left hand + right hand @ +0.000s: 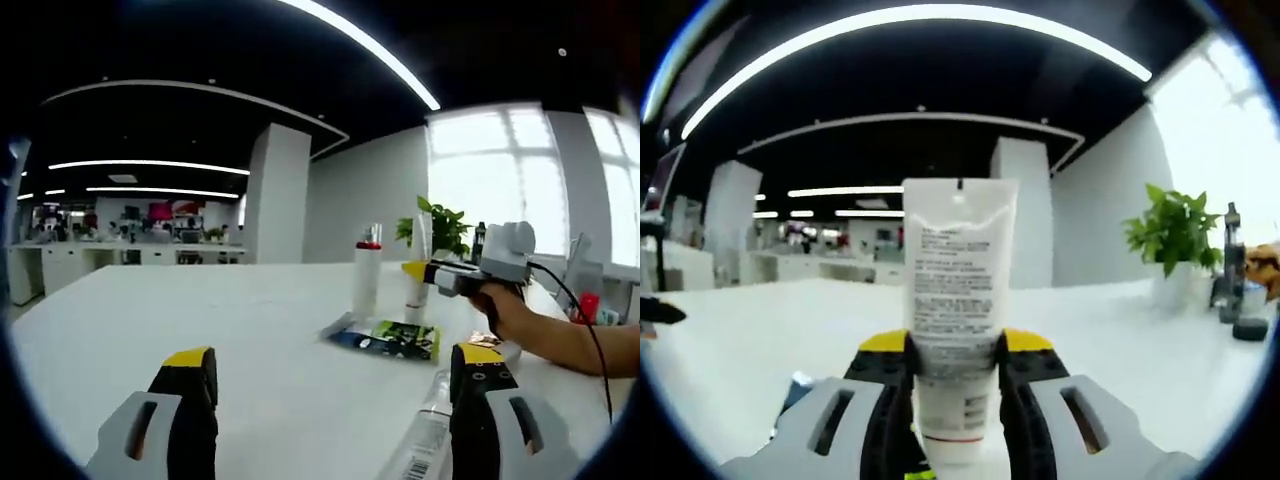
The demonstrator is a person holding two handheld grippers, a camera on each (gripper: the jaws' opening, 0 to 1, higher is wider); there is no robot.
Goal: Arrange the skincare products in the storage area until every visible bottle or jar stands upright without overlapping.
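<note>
Right gripper was clamped on an upright white tube, which stood between its jaws on the table. Left gripper stood open, holding nothing; a clear bottle lay just beside its right jaw.

Left gripper: black jaws, yellow tips, grey housings | Right gripper: matched (same colours) | Cable: black, ran from its grey body

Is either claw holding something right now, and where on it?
The right claw grips a white tube by its lower body, cap end down. The left claw holds nothing.
</note>
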